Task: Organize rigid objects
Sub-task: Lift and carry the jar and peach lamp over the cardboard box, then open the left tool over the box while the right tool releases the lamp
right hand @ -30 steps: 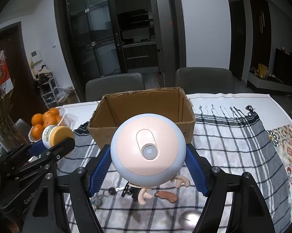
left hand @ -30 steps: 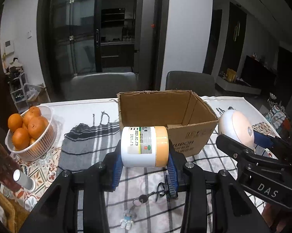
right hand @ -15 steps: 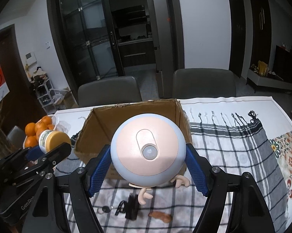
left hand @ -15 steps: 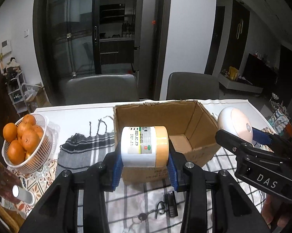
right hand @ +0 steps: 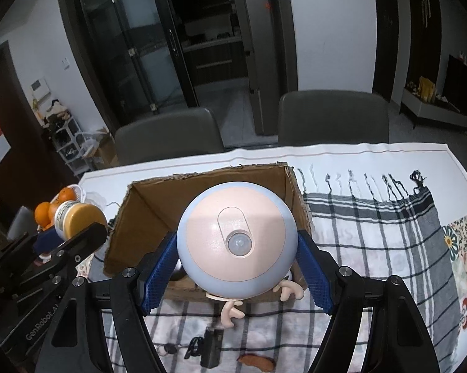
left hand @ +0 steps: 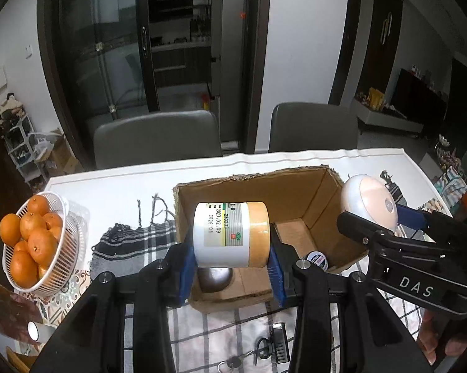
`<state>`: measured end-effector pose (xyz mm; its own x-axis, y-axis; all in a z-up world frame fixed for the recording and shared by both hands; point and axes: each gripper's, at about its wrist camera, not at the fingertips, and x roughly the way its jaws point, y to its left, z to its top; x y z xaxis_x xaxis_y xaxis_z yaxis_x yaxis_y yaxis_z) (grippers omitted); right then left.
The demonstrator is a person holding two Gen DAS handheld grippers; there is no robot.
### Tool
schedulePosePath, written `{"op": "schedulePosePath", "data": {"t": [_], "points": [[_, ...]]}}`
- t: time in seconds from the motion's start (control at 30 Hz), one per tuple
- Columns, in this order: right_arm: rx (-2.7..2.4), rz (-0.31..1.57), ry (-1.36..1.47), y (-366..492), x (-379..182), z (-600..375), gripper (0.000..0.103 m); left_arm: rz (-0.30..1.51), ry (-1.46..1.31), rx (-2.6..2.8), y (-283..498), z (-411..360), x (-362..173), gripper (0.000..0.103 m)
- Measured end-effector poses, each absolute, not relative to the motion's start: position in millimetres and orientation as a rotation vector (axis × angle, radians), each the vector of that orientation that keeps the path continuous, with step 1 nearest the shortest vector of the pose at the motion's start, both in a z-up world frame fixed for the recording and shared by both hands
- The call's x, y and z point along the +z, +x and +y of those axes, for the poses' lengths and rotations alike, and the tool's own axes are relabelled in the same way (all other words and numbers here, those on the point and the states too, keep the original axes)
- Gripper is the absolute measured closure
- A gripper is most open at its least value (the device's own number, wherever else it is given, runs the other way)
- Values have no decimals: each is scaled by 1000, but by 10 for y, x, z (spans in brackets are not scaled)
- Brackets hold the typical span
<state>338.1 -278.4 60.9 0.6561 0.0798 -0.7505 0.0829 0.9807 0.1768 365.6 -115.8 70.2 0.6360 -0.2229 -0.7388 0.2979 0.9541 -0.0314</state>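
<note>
While tilted downward, both grippers — left gripper (left hand: 232, 264), right gripper (right hand: 236, 270) — grip loads.

both wrist views close above, angled down, sharing the cardboard box (left hand: 298, 192), perhaps overlapping

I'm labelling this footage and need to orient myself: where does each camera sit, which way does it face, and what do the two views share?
Left wrist: rides the left hand-held gripper, looking forward and down at its jar over the cardboard box; the person's hand shows at right.
Right wrist: rides the right hand-held gripper, facing its round night light before the box; no body part shows.
Shared: box, jar, night light, oranges, checked cloth, each other's gripper.
</note>
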Motion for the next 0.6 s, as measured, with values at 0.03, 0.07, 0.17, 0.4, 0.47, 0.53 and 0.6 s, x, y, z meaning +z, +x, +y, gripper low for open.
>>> {"op": "schedulePosePath", "data": {"t": [0.03, 0.07, 0.17, 0.4, 0.47, 0.53, 0.6], "points": [[-4, 870, 201, 3429, 596, -2799, 28, 840, 94, -300, 3690, -1163, 688, 63], [-5, 885, 197, 3470, 584, -2807, 28, 849, 92, -300, 3718, -1171, 672, 63], [-8, 916, 186, 3550, 555, -2814, 28, 884, 86, -299, 3819, -1191, 607, 63], [-17, 991, 203, 3726, 445, -2851, 28, 964, 78, -288, 4002, -1230, 449, 63], [-18, 1007, 204, 3769, 406, -2847, 28, 981, 81, -287, 4031, -1233, 406, 63], [-23, 1023, 202, 3803, 361, -2855, 28, 991, 90, -278, 4049, -1240, 370, 63], [-27, 1034, 195, 3823, 324, -2840, 28, 991, 103, -274, 4050, -1249, 362, 63]]}}
